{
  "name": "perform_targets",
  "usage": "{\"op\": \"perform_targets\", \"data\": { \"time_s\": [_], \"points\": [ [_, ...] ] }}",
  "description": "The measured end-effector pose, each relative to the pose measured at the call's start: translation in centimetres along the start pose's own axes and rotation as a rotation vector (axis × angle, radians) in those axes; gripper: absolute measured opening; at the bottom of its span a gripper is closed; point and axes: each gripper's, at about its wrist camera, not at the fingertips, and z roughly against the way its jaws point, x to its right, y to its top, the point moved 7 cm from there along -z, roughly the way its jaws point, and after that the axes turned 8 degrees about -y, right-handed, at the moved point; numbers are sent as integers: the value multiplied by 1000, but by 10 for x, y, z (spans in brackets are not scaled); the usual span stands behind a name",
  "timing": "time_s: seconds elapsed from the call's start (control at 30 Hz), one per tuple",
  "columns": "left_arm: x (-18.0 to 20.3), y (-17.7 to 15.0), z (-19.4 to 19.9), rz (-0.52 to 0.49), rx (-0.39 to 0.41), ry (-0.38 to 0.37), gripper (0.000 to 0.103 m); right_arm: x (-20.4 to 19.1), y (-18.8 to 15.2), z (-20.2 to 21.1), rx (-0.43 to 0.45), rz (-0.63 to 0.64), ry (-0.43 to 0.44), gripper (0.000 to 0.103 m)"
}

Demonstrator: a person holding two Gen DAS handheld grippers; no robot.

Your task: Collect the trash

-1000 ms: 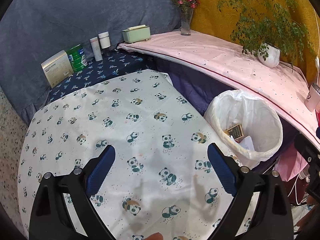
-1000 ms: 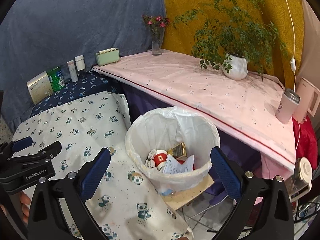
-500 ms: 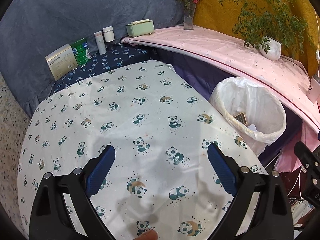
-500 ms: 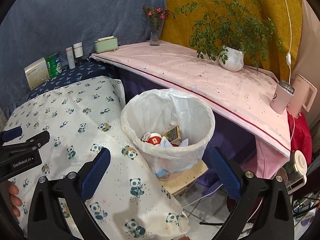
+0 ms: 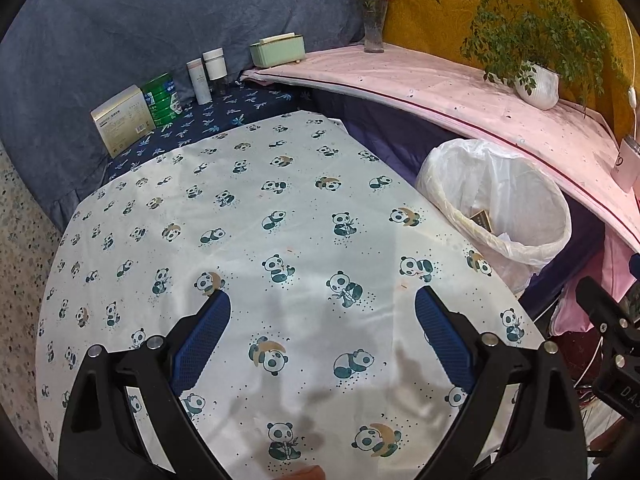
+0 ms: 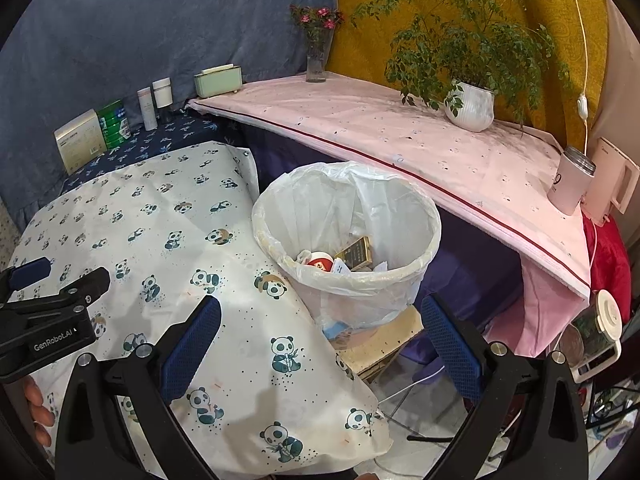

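Both spread and empty — left claw (image 5: 322,314) over the panda-print bench (image 5: 256,216), right claw (image 6: 320,318) just short of the white-lined round trash bin (image 6: 418,270). Trash already inside; careless reach ahead could tip it.

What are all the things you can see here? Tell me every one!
Trash bin: 1, white liner, beside the panda table.
Trash in bin: several pieces, red, gold, white.
Panda tablecloth: 1, white with pandas, front table.
Box: 1, cream, back left.
Can: 1, green, beside box.
Bottles: 2, white, beside can.
Tissue box: 1, pale green, pink shelf's end.
Flower vase: 1, clear, pink flowers.
Potted plant: 1, white pot, shelf.
Cup: 1, pink, shelf's right end.
Left gripper: open, empty.
Right gripper: open, empty.
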Motion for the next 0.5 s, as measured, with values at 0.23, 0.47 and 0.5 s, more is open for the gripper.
{"op": "perform_targets", "data": {
  "time_s": [0.23, 0.47, 0.5],
  "points": [
    [6, 0, 1, -2, 4, -2, 89, 0, 0, -3, -8, 4, -4, 97],
    [10, -1, 1, -6, -2, -3, 89, -3, -2, -4, -8, 21, -9, 97],
    [10, -2, 0, -6, -4, -1, 89, -3, -2, -5, -8, 23, -10, 97]
  ]
}}
